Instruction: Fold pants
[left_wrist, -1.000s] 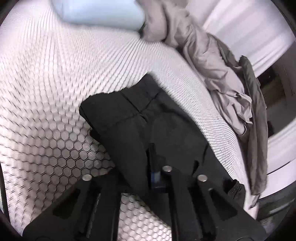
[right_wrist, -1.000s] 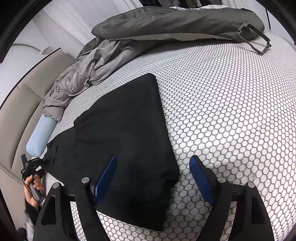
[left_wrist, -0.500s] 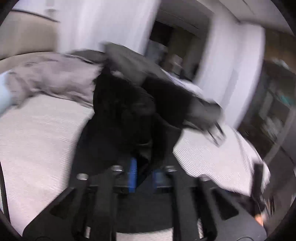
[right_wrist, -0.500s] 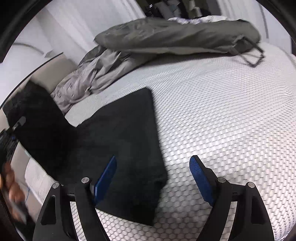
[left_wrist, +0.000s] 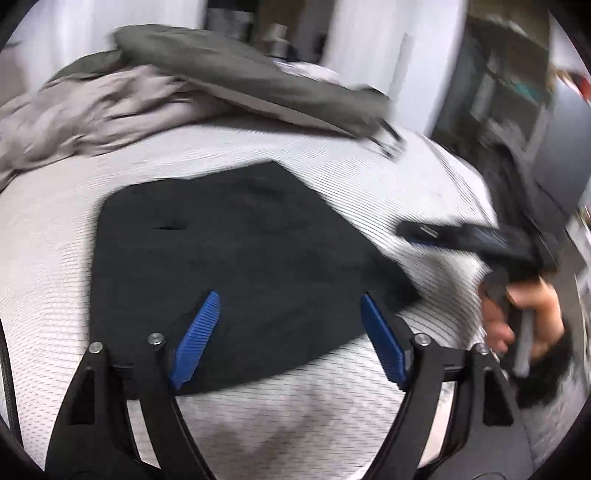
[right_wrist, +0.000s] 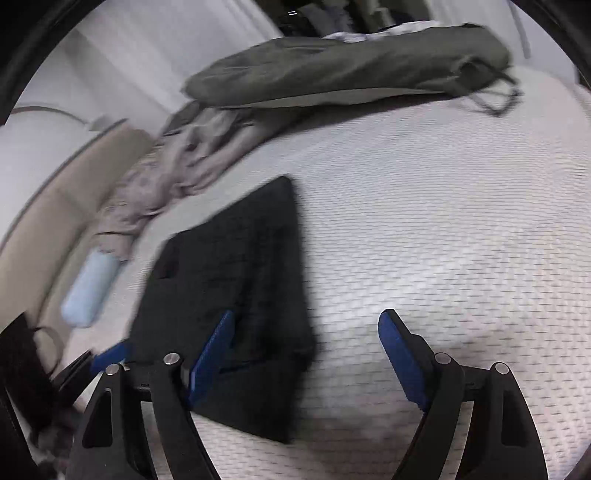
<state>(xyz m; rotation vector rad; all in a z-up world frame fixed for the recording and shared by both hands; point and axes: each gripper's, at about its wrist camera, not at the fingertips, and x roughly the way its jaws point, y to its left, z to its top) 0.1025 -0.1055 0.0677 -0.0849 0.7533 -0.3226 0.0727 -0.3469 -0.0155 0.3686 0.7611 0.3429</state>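
2 grippers are seen, both spread wide with nothing between the pads. The black pants are laid flat as a compact folded slab on the white bed, presumably so the layers stay stacked. The left gripper is held just above the near edge of the pants. The right gripper is held over the slab's right edge, half over bare mattress. A grey duvet is heaped at the far side, apart from the pants. The fold is judged nearly finished.
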